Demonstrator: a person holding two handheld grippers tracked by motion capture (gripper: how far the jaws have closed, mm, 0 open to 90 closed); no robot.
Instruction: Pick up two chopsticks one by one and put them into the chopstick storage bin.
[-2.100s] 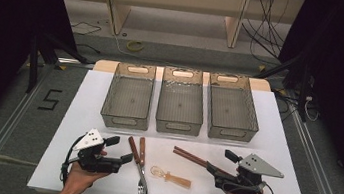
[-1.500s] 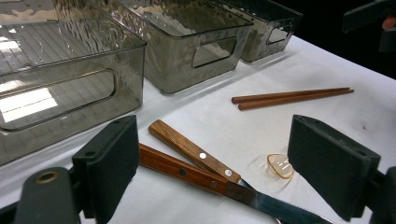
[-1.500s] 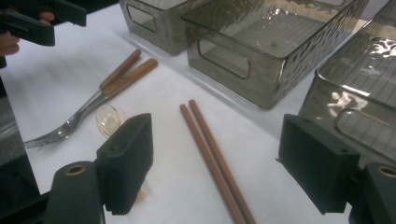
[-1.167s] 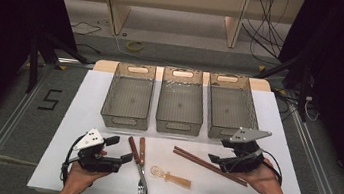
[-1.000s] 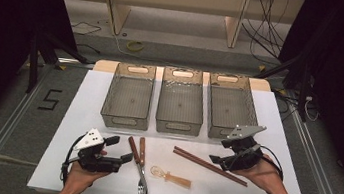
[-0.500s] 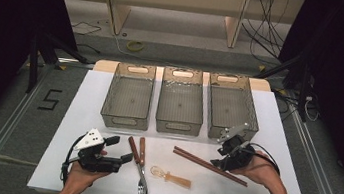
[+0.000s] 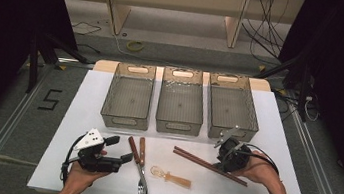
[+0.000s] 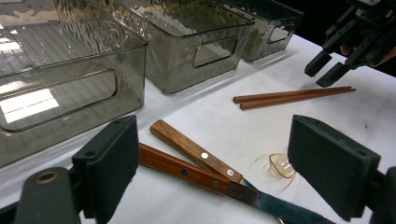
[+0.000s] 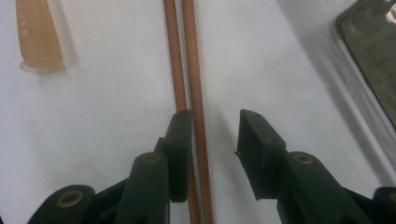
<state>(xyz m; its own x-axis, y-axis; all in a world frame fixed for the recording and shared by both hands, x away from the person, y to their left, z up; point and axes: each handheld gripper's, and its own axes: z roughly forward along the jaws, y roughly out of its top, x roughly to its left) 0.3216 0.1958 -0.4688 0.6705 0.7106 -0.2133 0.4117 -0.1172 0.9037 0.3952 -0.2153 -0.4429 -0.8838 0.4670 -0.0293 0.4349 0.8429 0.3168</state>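
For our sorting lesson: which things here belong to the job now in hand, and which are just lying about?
In hand: right gripper, its jaws just closing around the chopsticks, not yet pinching.

Lying about: fork and knife, clear spoon, three grey bins, idle left gripper.

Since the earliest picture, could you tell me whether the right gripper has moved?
Yes. The right gripper went from the table's near edge up toward the right bin, and its jaws have been closing over the chopsticks.
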